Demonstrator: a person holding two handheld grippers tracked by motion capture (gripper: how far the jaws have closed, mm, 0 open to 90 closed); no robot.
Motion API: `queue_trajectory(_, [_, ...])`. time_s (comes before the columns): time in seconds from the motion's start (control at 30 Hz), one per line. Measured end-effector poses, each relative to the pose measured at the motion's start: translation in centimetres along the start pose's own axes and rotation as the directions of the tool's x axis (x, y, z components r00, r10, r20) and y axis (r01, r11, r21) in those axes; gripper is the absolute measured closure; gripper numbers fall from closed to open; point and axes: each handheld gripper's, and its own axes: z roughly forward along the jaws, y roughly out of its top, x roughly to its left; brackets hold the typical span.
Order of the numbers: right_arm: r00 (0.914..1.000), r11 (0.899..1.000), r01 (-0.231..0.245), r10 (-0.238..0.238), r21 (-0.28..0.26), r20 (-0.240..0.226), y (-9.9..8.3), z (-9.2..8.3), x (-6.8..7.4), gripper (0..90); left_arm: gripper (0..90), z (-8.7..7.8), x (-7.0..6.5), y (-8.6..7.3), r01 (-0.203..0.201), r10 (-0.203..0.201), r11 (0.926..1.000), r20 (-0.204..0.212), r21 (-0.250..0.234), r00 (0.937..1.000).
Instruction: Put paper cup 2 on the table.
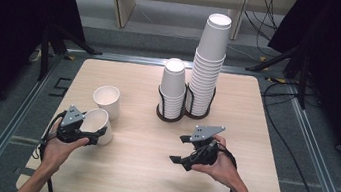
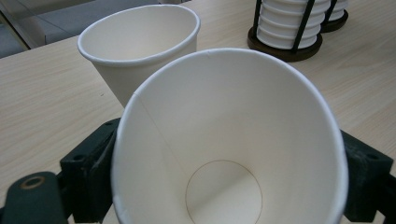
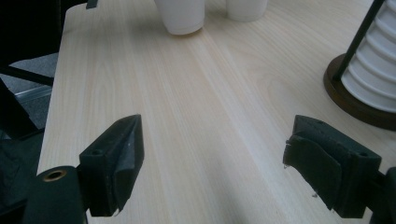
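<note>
Wooden table (image 1: 137,172): the left gripper (image 1: 86,132) clamps a paper cup (image 1: 99,125) just beside a second cup (image 1: 107,101); the right gripper (image 1: 178,149) hovers, jaws apart, empty.

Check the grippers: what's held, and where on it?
The left gripper holds a paper cup, its jaws pressing on the cup's outer wall from both sides, below the rim. The right gripper is open over bare table and holds nothing.

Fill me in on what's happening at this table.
A person works with two handheld grippers on a wooden table. The left gripper is clamped around a white paper cup, beside a second loose cup. The right gripper hangs open and empty over the table, near two racks of stacked cups.
</note>
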Motion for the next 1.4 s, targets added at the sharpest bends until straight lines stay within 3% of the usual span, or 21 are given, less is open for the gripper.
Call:
queue_trajectory(0.17, [0.9999,1.0,0.003,-0.003,-0.002,0.015,-0.4,-0.5,-0.1,19.0,11.9,0.1,0.0,-0.2,0.001,-0.001,0.9999,0.007,0.012,1.0])
queue_trajectory(0.37, [1.0,1.0,-0.006,0.006,0.006,0.0,-0.5,-0.4,0.1,19.0,10.5,0.2,0.2,-0.4,0.014,-0.015,0.9999,0.014,0.006,0.9998])
queue_trajectory(0.47, [1.0,1.0,-0.003,0.003,0.008,-0.001,-0.5,-0.4,0.2,19.0,8.9,0.2,0.0,-0.6,-0.001,0.001,1.0,0.009,-0.003,1.0])
queue_trajectory(0.6, [1.0,1.0,-0.002,0.002,0.007,-0.003,-0.5,-0.4,0.3,19.0,9.2,0.7,0.0,-1.5,0.004,-0.003,0.9997,0.058,-0.024,0.9983])
queue_trajectory(0.63, [1.0,1.0,0.002,-0.002,0.005,-0.001,-0.5,-0.4,0.3,19.0,13.0,0.7,-0.1,-1.7,0.004,-0.003,0.9998,0.056,-0.021,0.9984])
queue_trajectory(1.0, [0.9999,1.0,0.006,-0.005,0.014,-0.012,-0.7,-0.4,0.6,19.1,13.0,0.5,-0.2,-2.6,0.01,-0.005,0.9976,0.071,-0.068,0.9974])
queue_trajectory(1.1, [0.9999,1.0,0.007,-0.006,0.009,-0.012,-0.7,-0.5,0.6,19.2,13.0,0.6,-0.3,-3.0,-0.018,0.023,0.997,0.067,-0.076,0.9975])
queue_trajectory(1.2, [0.9998,1.0,0.017,-0.016,0.013,-0.008,-0.8,-0.5,0.6,19.2,13.4,0.7,-0.6,-3.2,-0.004,0.01,0.9961,0.069,-0.088,0.9976])
queue_trajectory(1.4, [0.9998,1.0,0.008,-0.007,0.014,-0.018,-0.8,-0.6,0.7,19.4,13.6,0.6,-0.8,-3.4,-0.015,0.021,0.9957,0.073,-0.091,0.9971])
